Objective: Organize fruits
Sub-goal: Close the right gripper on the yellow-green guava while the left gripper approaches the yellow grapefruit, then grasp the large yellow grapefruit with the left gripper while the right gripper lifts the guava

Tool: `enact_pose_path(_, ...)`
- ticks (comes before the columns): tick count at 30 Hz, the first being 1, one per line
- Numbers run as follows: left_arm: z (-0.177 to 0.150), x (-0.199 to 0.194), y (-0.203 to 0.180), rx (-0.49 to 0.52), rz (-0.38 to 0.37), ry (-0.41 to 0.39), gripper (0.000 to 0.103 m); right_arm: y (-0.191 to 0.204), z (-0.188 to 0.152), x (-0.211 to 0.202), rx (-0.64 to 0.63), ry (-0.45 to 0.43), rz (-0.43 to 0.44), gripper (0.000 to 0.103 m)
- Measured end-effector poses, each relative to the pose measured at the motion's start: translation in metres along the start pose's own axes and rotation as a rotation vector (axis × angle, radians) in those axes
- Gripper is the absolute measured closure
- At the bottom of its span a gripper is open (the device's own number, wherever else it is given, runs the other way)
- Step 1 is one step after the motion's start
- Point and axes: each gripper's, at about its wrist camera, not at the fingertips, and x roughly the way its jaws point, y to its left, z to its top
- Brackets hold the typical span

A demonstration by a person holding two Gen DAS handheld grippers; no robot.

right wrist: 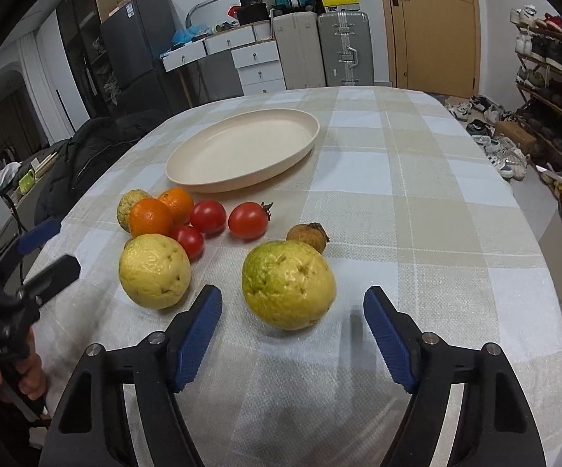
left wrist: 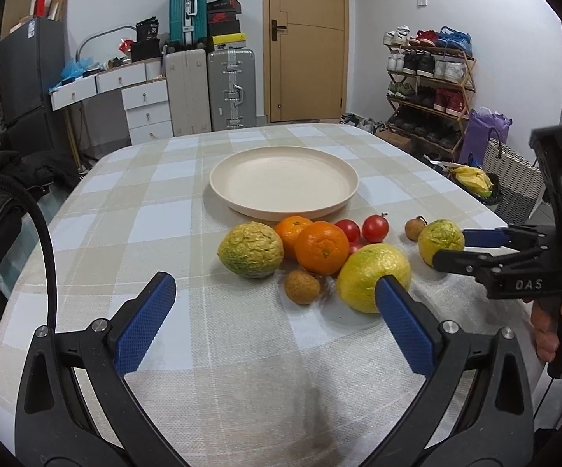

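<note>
A cream plate (left wrist: 242, 190) (right wrist: 187, 167) sits empty mid-table. In front of it lie yellow-green guavas (left wrist: 366, 276) (left wrist: 250, 249) (right wrist: 288, 288), two oranges (left wrist: 321, 247) (right wrist: 150, 218), red tomatoes (left wrist: 375, 227) (right wrist: 247, 220) and small brown fruits (left wrist: 301, 286) (right wrist: 308, 235). My left gripper (left wrist: 277, 295) is open and empty, just short of the fruit pile. My right gripper (right wrist: 292, 311) is open with its jaws on either side of the nearest guava, apart from it. The right gripper also shows in the left wrist view (left wrist: 456, 247), beside that guava (left wrist: 438, 239).
The table (right wrist: 417, 202) has a checked cloth and a rounded edge. A black jacket (right wrist: 86, 155) lies on a chair at the left. A basket with yellow fruit (left wrist: 471, 181) stands off the table's right side. Suitcases, drawers and a shoe rack stand behind.
</note>
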Motion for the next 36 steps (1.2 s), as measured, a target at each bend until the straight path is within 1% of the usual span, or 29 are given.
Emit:
enact_pose_path(1,0.0,0.001,-0.001,-0.001,-0.006,0.003,0.001,-0.001,0.002,0.002,0.008,0.003,0.009,0.031)
enact_pose_path(3,0.0,0.003,-0.007,0.005,-0.015,0.014,0.001,0.0,0.003,0.006,0.011,0.013,0.007,0.041)
enact_pose_path(4,0.0,0.003,-0.009,0.012,-0.021,0.016,0.001,0.0,0.002,0.008,0.008,0.019,0.008,0.044)
enact_pose_path(5,-0.001,0.003,-0.013,0.025,-0.025,0.017,0.001,0.0,0.002,0.009,0.007,0.02,0.006,0.05)
enact_pose_path(9,-0.002,0.003,-0.026,0.076,-0.019,0.025,0.001,0.0,0.0,0.008,0.006,0.017,0.009,0.052)
enact_pose_path(13,-0.002,0.005,-0.028,0.064,-0.049,0.05,0.001,0.003,-0.003,-0.002,-0.002,-0.025,0.017,0.052)
enact_pose_path(17,-0.001,0.011,-0.031,0.064,-0.057,0.082,0.001,0.007,-0.008,-0.01,-0.011,-0.046,0.025,0.052)
enact_pose_path(22,-0.002,0.019,-0.042,0.07,-0.094,0.117,0.002,0.006,-0.009,-0.014,-0.007,-0.056,0.035,0.052)
enact_pose_path(27,-0.002,0.027,-0.058,0.098,-0.117,0.137,0.018,0.004,-0.011,-0.016,-0.003,-0.061,0.045,0.052)
enact_pose_path(31,0.0,0.035,-0.066,0.111,-0.116,0.154,0.02,0.004,-0.011,-0.016,-0.007,-0.062,0.05,0.052)
enact_pose_path(35,0.004,0.045,-0.07,0.112,-0.11,0.174,0.026,0.001,-0.012,-0.018,-0.002,-0.065,0.055,0.052)
enact_pose_path(36,0.004,0.047,-0.071,0.115,-0.104,0.182,0.03,0.001,-0.012,-0.018,0.0,-0.064,0.057,0.052)
